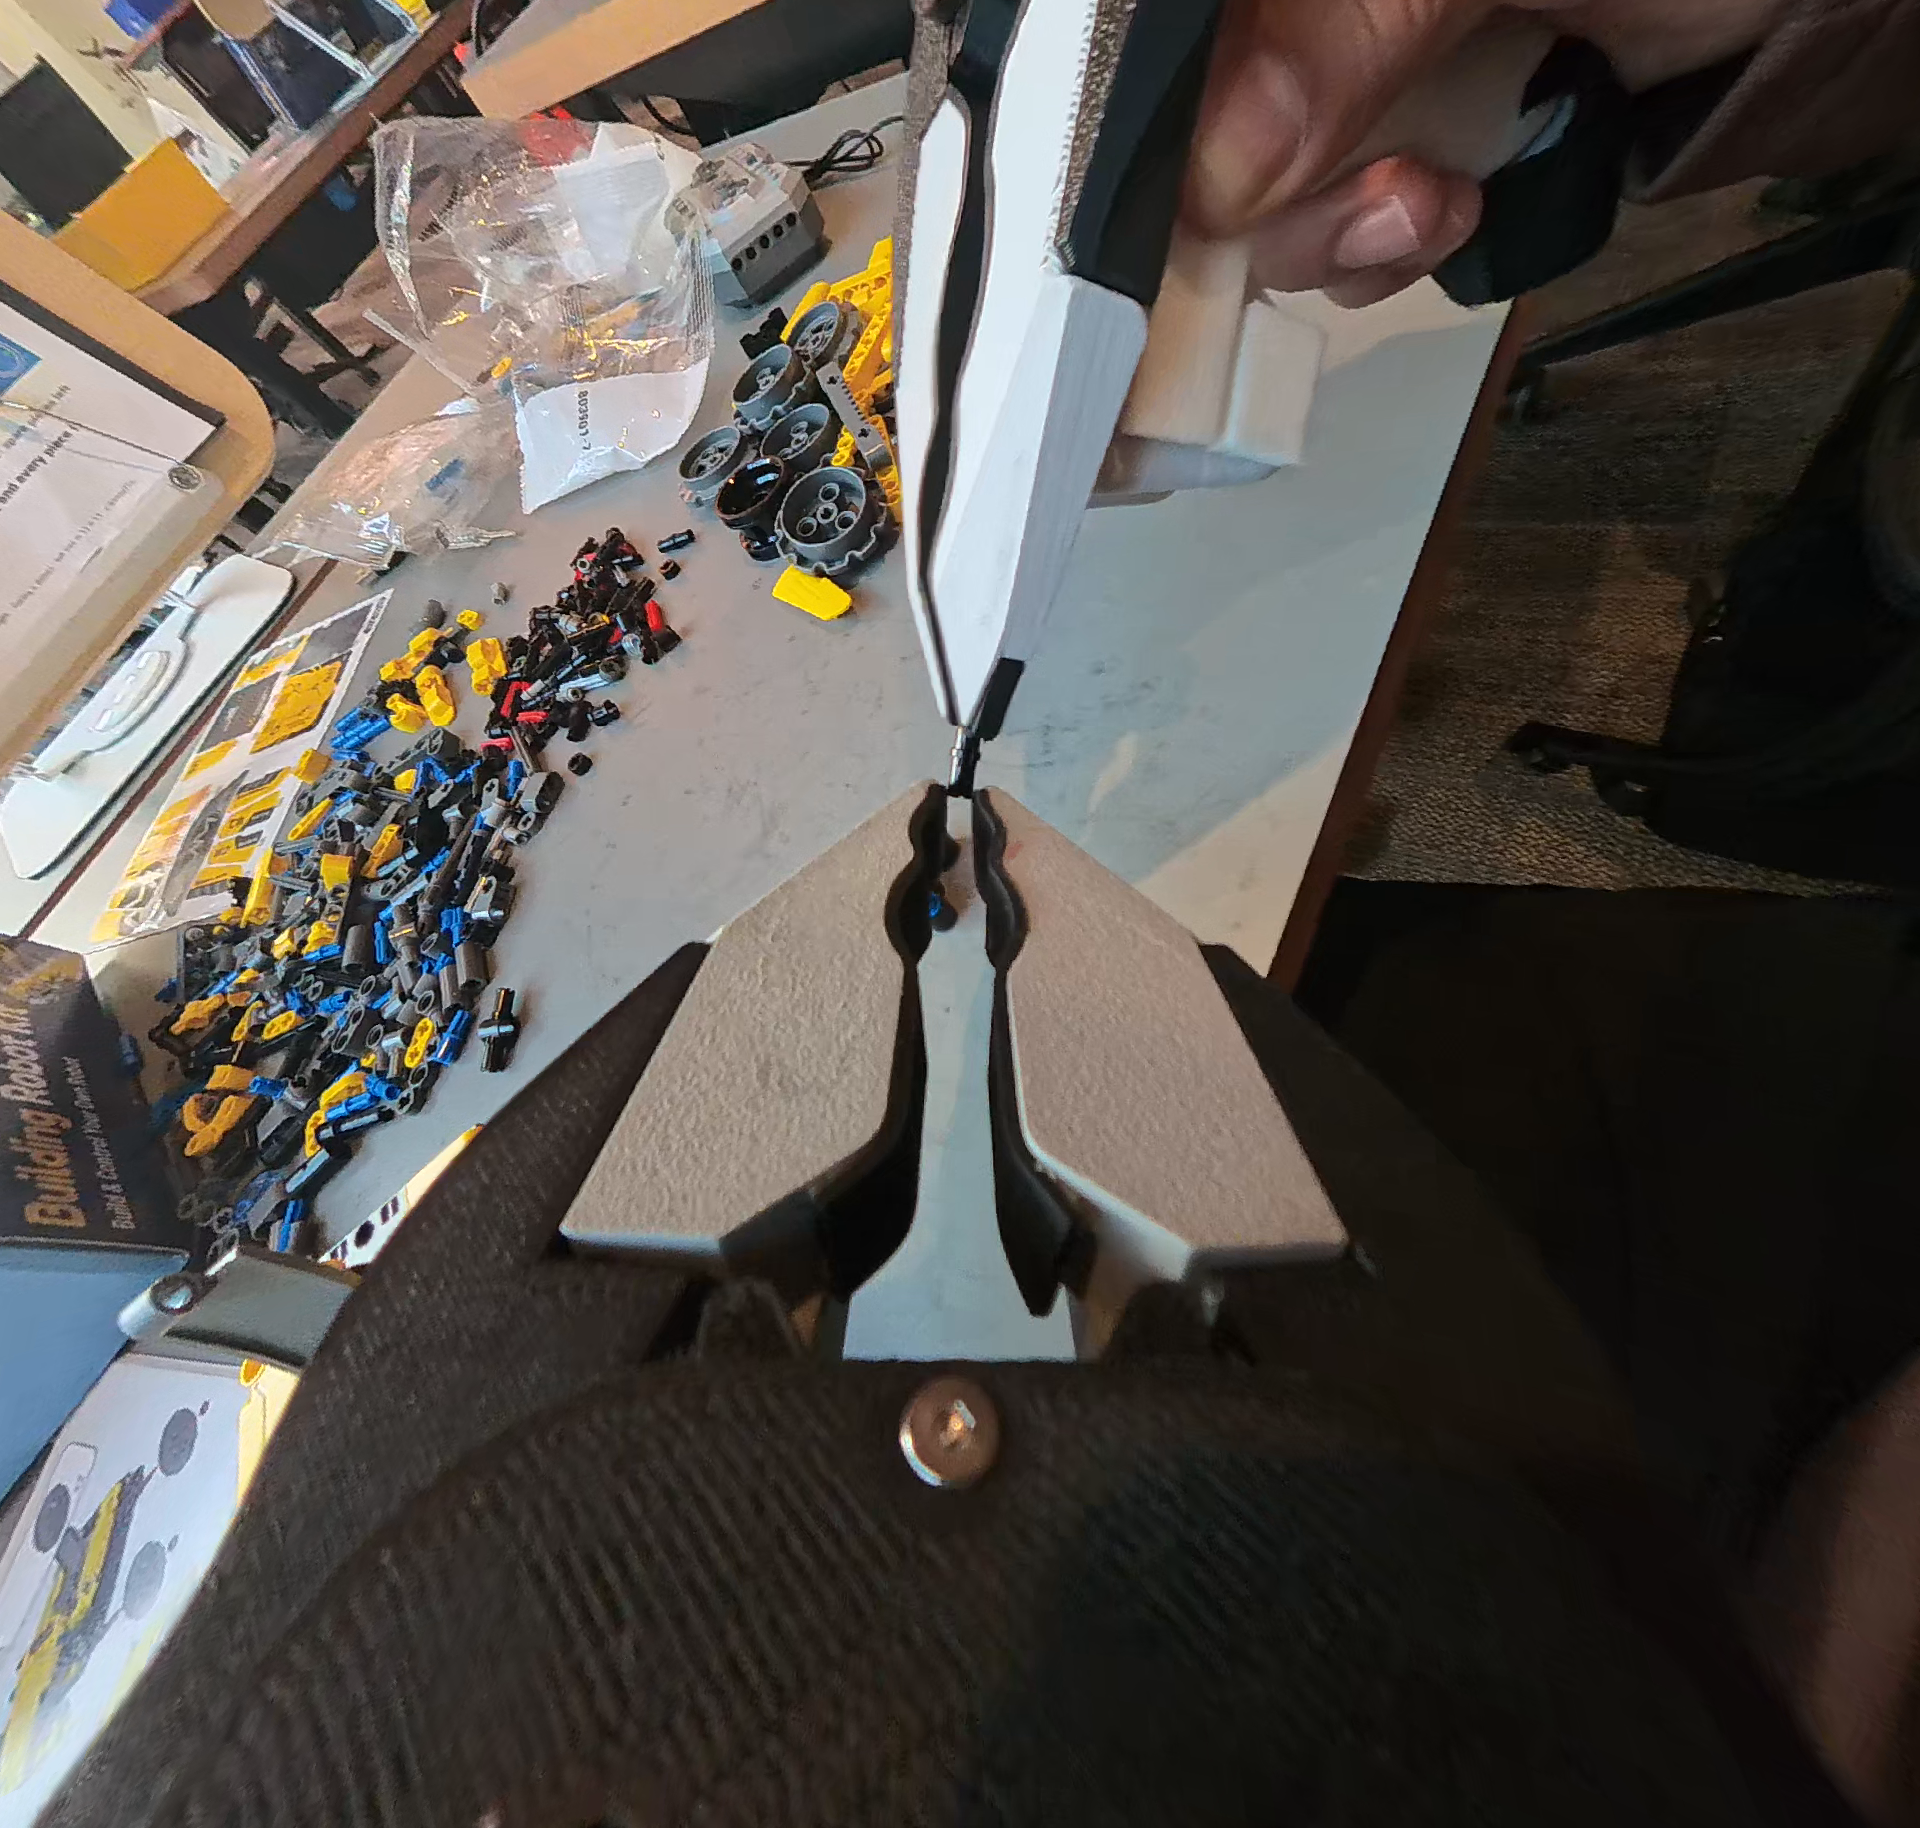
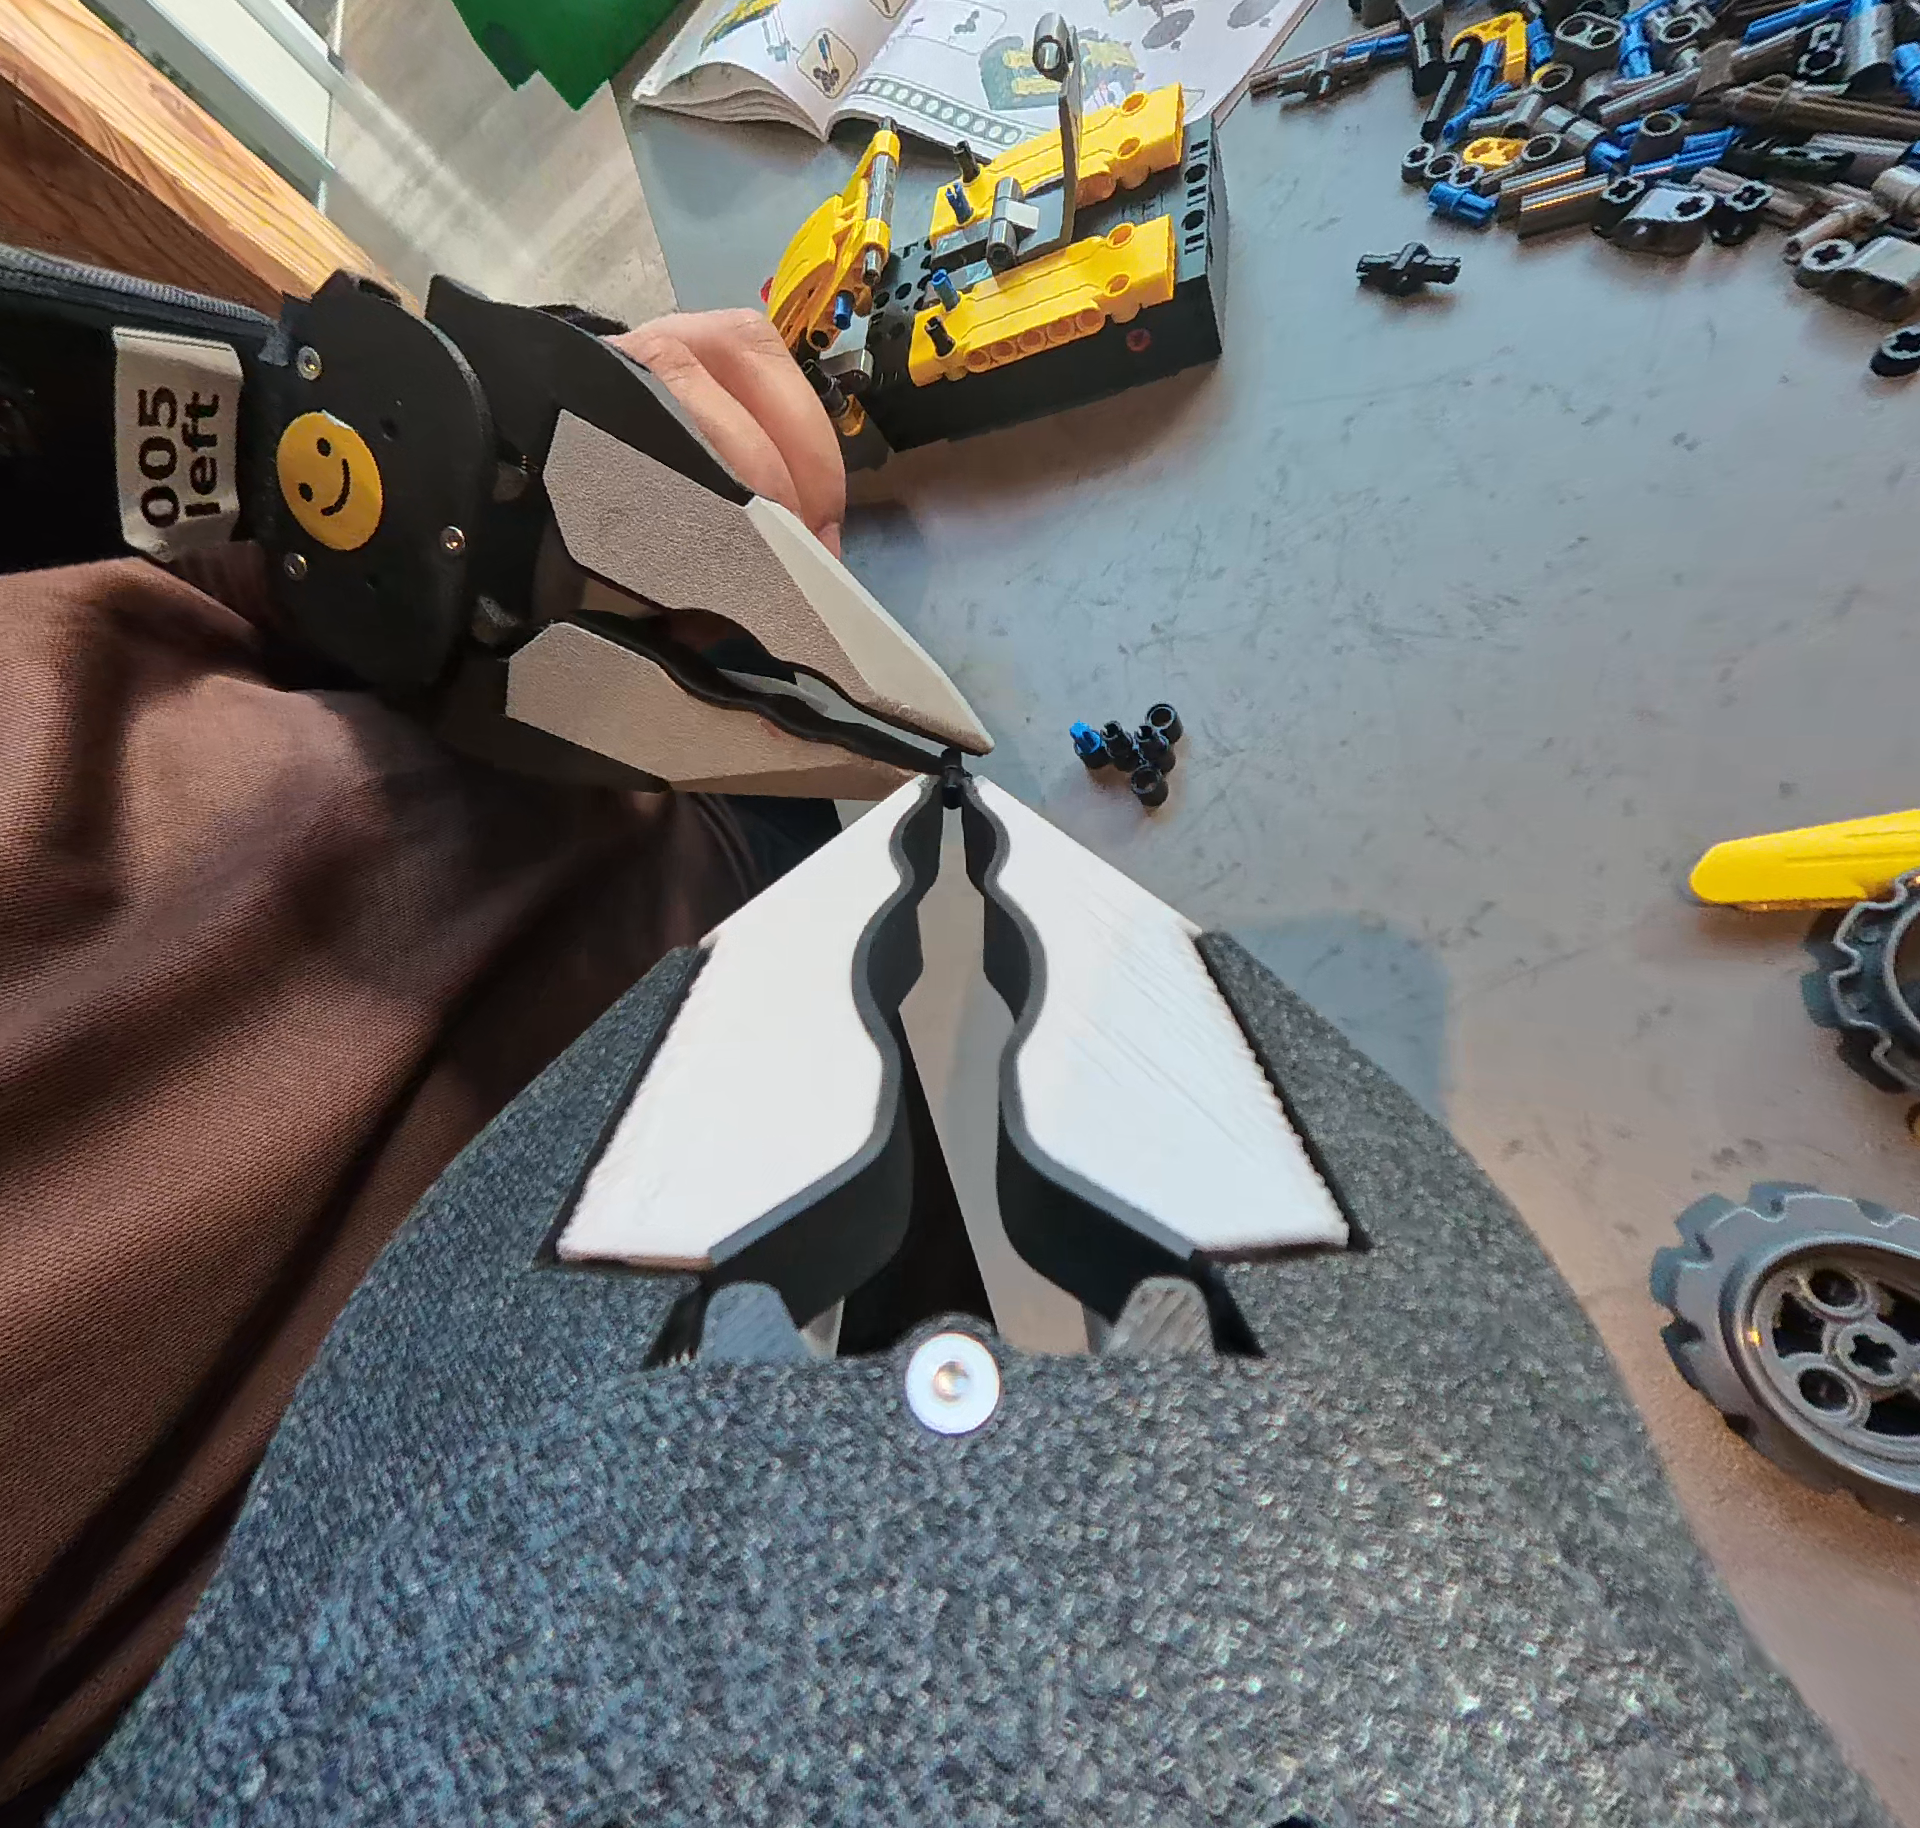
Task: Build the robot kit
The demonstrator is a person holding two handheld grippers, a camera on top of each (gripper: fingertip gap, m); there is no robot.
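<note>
While L tongs (image 1: 958,793) pinch a black pin (image 1: 961,762), R tongs (image 2: 948,781) grip its other end.

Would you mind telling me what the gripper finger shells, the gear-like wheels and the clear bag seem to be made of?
Right gripper's finger shells: probably 3D-printed plastic, matte white; fine layer ridges show.
Left gripper's shells: similar plastic, grainy grey finish.
Gear-like wheels: moulded plastic, grey, slight sheen.
Clear bag: thin plastic film, glossy, crinkled and see-through.

office-like workroom: desks (image 1: 665,22), strewn building-kit parts (image 1: 343,947)
</note>
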